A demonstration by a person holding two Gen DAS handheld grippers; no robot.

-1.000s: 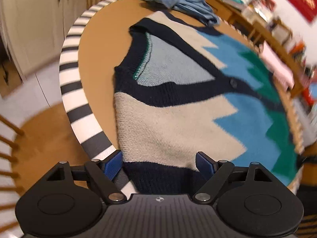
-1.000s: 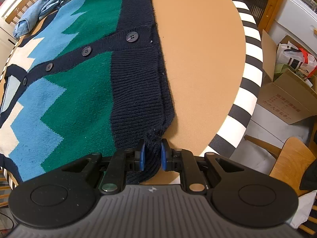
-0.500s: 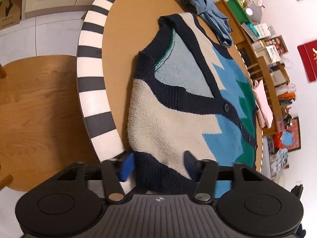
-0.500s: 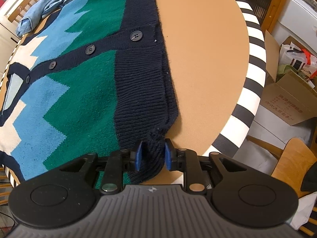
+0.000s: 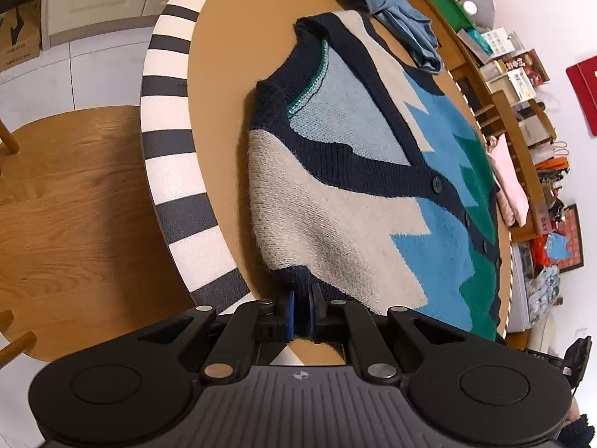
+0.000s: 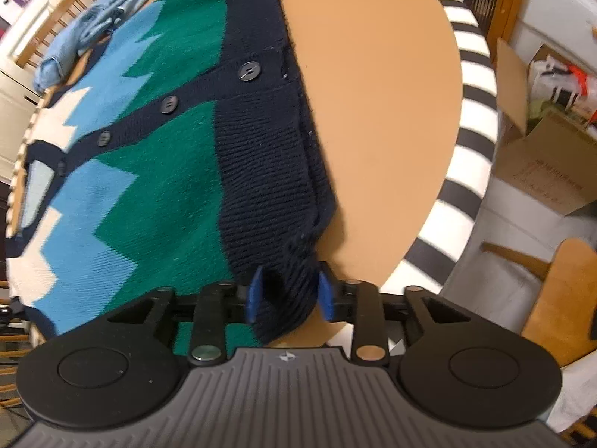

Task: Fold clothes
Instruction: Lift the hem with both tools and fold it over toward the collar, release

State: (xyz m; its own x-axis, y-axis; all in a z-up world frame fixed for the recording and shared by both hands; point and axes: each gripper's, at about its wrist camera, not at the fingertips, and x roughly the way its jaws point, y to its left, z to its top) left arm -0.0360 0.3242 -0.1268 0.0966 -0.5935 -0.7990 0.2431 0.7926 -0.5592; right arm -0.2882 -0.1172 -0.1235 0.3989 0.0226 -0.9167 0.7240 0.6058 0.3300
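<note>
A knit cardigan (image 5: 335, 201) in cream, blue, green and navy lies flat and buttoned on a round brown table (image 5: 220, 119). My left gripper (image 5: 301, 311) is shut on the navy edge at the cardigan's near shoulder corner. In the right wrist view the cardigan (image 6: 156, 171) shows its navy hem band. My right gripper (image 6: 287, 296) has its jaws parted around the near hem corner, with navy fabric lying between the fingers.
The table has a black-and-white striped rim (image 5: 168, 156). A blue denim garment (image 5: 391, 11) lies at the table's far side. A wooden chair seat (image 5: 74, 205) stands beside the table. Cardboard boxes (image 6: 541, 171) sit on the floor. Cluttered shelves (image 5: 522, 112) line the wall.
My left gripper has moved in and closed on the cardigan's shoulder corner. My right gripper has opened from nearly shut, its fingers now wider around the hem corner.
</note>
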